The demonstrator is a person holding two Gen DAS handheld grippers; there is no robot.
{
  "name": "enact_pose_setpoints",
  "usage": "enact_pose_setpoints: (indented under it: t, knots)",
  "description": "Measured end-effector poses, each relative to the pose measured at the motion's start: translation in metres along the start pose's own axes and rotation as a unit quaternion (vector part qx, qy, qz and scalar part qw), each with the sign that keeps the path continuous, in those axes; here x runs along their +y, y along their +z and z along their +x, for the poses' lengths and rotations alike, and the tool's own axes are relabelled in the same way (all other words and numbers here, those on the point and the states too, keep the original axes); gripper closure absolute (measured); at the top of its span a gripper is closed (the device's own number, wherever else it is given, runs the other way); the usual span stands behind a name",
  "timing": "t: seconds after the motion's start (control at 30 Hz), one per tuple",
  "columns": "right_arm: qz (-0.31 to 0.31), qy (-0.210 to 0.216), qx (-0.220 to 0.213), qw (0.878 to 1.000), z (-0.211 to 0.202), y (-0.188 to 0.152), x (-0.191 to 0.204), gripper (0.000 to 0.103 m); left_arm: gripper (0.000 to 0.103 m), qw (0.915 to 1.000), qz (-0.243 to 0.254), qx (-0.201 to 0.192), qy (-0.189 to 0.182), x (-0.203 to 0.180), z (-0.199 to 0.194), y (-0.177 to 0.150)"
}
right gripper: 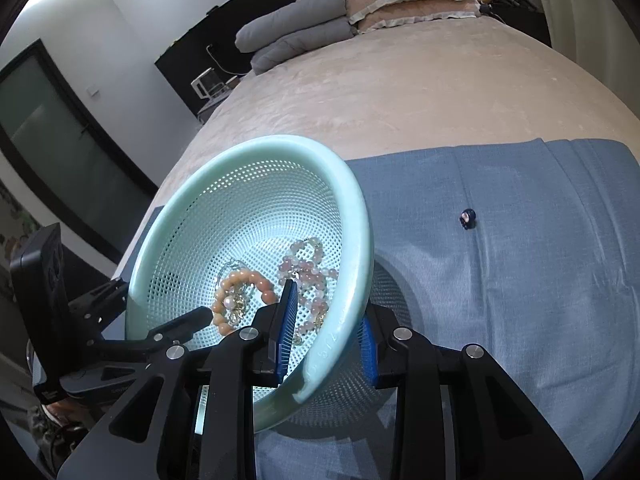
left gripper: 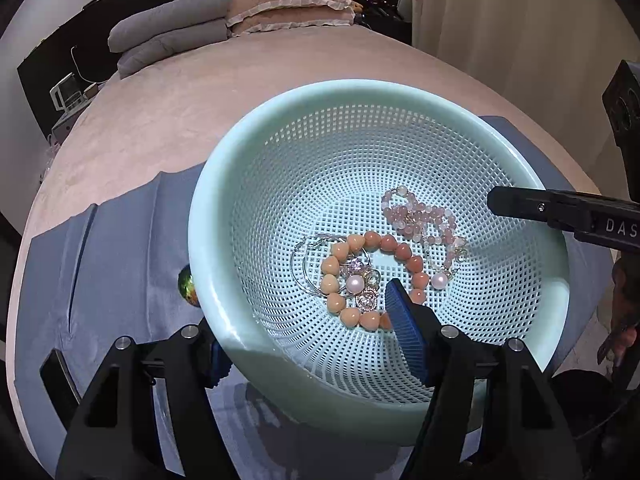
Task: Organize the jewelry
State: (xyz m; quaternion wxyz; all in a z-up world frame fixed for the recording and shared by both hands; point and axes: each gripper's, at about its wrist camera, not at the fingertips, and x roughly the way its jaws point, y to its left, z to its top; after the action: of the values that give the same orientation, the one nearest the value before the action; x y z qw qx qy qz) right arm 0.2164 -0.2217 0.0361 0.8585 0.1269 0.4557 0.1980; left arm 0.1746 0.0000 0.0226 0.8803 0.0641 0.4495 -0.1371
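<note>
A pale green mesh basket (left gripper: 280, 128) hangs lifted above the blue cloth (right gripper: 520, 280), casting a shadow on it. Inside lie an orange bead bracelet (left gripper: 332, 268), a pink bead bracelet (left gripper: 424, 224), thin silver bangles (left gripper: 300, 264) and pearl pieces (left gripper: 355, 283). My left gripper (left gripper: 308, 332) is shut on the basket's near rim, one blue pad inside and one outside. My right gripper (right gripper: 326, 320) clamps the basket's rim (right gripper: 352, 280) on the other side in the same way. Each gripper also shows in the other's view: the right gripper (left gripper: 520, 204) and the left gripper (right gripper: 200, 316).
A small dark bead (right gripper: 467, 218) lies alone on the blue cloth. A shiny green piece (left gripper: 186, 280) sits beside the basket on the left. The cloth covers the near end of a beige bed (left gripper: 160, 120), with grey and pink pillows (left gripper: 224, 12) at its head.
</note>
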Motion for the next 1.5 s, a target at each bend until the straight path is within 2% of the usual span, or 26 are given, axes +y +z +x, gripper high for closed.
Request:
enact_pose_setpoints:
  t: [0.17, 0.33, 0.4, 0.43, 0.47, 0.53, 0.6, 0.73, 0.87, 1.0, 1.1, 1.17, 1.23, 1.27, 1.33, 1.43, 1.5]
  knots:
    - [0.012, -0.012, 0.019, 1.0, 0.024, -0.011, -0.011, 0.075, 0.036, 0.9993, -0.011, 0.034, -0.006, -0.002, 0.024, -0.01]
    - [0.028, -0.016, 0.053, 0.998, 0.048, -0.023, -0.026, 0.075, 0.034, 0.9987, -0.005, 0.052, -0.003, -0.002, 0.042, -0.017]
    - [0.03, -0.01, 0.052, 0.998, 0.046, -0.024, -0.027, 0.074, 0.026, 0.9988, 0.009, 0.046, 0.011, -0.003, 0.045, -0.02]
    - [0.03, -0.01, 0.046, 0.998, 0.042, -0.023, -0.027, 0.074, 0.017, 0.999, 0.014, 0.037, 0.022, -0.005, 0.043, -0.024]
    - [0.031, -0.012, 0.037, 0.999, 0.037, -0.022, -0.027, 0.073, 0.013, 0.999, 0.019, 0.027, 0.029, -0.004, 0.04, -0.026]
    - [0.03, -0.01, 0.018, 0.999, 0.024, -0.022, -0.026, 0.057, 0.009, 0.9991, 0.018, 0.014, 0.036, -0.001, 0.031, -0.03]
    - [0.018, -0.011, -0.007, 1.0, 0.004, -0.022, -0.021, 0.049, 0.006, 0.9984, 0.013, 0.001, 0.055, 0.003, 0.018, -0.033]
    - [-0.03, -0.021, -0.06, 0.998, -0.042, -0.034, -0.002, 0.016, 0.006, 0.9938, 0.013, -0.039, 0.103, 0.002, -0.018, -0.046]
    - [-0.078, -0.057, -0.084, 0.992, -0.073, -0.056, 0.023, 0.015, 0.006, 0.987, 0.012, -0.105, 0.122, -0.01, -0.058, -0.065]
    - [-0.102, -0.097, -0.112, 0.984, -0.094, -0.089, 0.041, 0.012, 0.006, 0.9858, -0.003, -0.133, 0.103, -0.024, -0.086, -0.086]
    - [-0.092, -0.16, -0.12, 0.976, -0.099, -0.109, 0.047, 0.008, 0.006, 0.9866, -0.015, -0.138, 0.086, -0.037, -0.099, -0.105]
    - [-0.084, -0.149, -0.121, 0.978, -0.101, -0.124, 0.044, 0.008, 0.006, 0.9883, -0.031, -0.132, 0.071, -0.043, -0.101, -0.116]
    - [-0.073, -0.111, -0.117, 0.984, -0.098, -0.134, 0.039, 0.008, 0.006, 0.9887, -0.044, -0.122, 0.075, -0.045, -0.097, -0.124]
    - [-0.071, -0.106, -0.116, 0.985, -0.095, -0.138, 0.038, 0.008, 0.006, 0.9882, -0.049, -0.123, 0.078, -0.045, -0.095, -0.127]
    - [-0.08, -0.108, -0.115, 0.984, -0.087, -0.147, 0.037, 0.008, 0.006, 0.9891, -0.056, -0.118, 0.069, -0.044, -0.091, -0.131]
    - [-0.098, -0.116, -0.127, 0.98, -0.077, -0.16, 0.039, 0.008, 0.006, 0.9881, -0.059, -0.119, 0.078, -0.046, -0.088, -0.134]
    - [-0.1, -0.106, -0.125, 0.982, -0.075, -0.161, 0.037, 0.008, 0.006, 0.9896, -0.055, -0.11, 0.074, -0.047, -0.083, -0.135]
